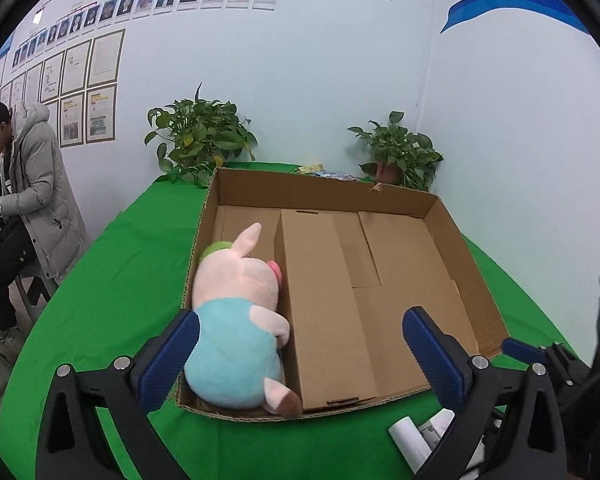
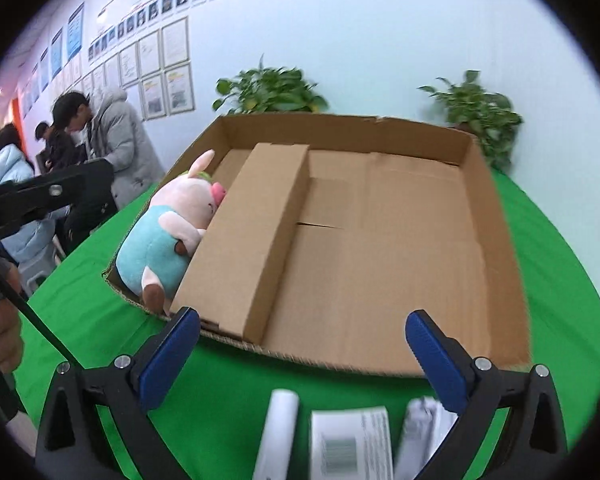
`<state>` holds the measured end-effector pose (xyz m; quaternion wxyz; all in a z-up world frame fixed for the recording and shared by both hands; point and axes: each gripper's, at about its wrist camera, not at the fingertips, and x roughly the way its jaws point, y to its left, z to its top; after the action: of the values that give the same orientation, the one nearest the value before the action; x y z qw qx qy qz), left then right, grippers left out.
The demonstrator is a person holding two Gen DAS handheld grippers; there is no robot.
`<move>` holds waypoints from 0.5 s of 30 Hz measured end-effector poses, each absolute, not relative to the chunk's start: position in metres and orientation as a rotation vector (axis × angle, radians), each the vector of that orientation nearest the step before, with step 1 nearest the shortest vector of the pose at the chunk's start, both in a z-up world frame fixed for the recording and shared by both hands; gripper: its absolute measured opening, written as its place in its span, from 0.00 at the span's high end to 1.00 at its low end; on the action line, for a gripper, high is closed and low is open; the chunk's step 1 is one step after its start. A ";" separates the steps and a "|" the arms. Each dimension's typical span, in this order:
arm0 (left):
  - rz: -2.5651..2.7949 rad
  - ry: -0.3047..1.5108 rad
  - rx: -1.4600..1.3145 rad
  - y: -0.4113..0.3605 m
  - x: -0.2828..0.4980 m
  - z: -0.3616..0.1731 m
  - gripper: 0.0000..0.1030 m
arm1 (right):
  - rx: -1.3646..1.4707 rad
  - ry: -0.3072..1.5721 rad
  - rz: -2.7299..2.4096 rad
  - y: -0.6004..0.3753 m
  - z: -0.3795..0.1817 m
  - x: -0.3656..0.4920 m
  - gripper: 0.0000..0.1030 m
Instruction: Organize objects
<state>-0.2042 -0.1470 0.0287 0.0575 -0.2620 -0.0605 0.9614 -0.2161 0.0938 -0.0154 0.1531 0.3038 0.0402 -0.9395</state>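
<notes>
Green tablecloth (image 1: 111,280) w/ shallow cardboard box (image 1: 440,216) on it. Plush pig (image 1: 235,320) lies in box's left section, beside a cardboard divider (image 1: 320,300). Left gripper (image 1: 300,354) and right gripper (image 2: 302,354) both spread wide, holding nothing. White tube (image 2: 277,432) and barcoded packet (image 2: 352,444) near front; print too blurred to read.
</notes>
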 end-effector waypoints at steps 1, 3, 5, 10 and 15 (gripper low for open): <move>2.916 -0.171 -0.799 -0.143 -0.202 0.028 0.01 | 0.848 0.112 -2.707 0.096 -0.013 -0.209 0.01; 2.917 -0.143 -0.810 -0.134 -0.198 0.025 0.02 | 0.798 0.119 -2.725 0.102 -0.009 -0.196 0.06; 2.916 -0.126 -0.803 -0.127 -0.193 0.023 0.15 | 0.759 0.109 -2.733 0.108 -0.005 -0.187 0.33; 2.845 -0.123 -0.867 -0.111 -0.186 0.012 0.99 | 0.826 0.068 -2.751 0.119 -0.011 -0.187 0.91; 2.977 -0.066 -0.869 -0.097 -0.169 0.010 0.29 | 0.892 0.038 -2.751 0.127 -0.024 -0.186 0.13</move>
<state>-0.1689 -0.0971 0.0097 0.0197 -0.2802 -0.0212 0.9595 -0.1863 0.1266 -0.0236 0.1246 0.3059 0.0130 -0.9438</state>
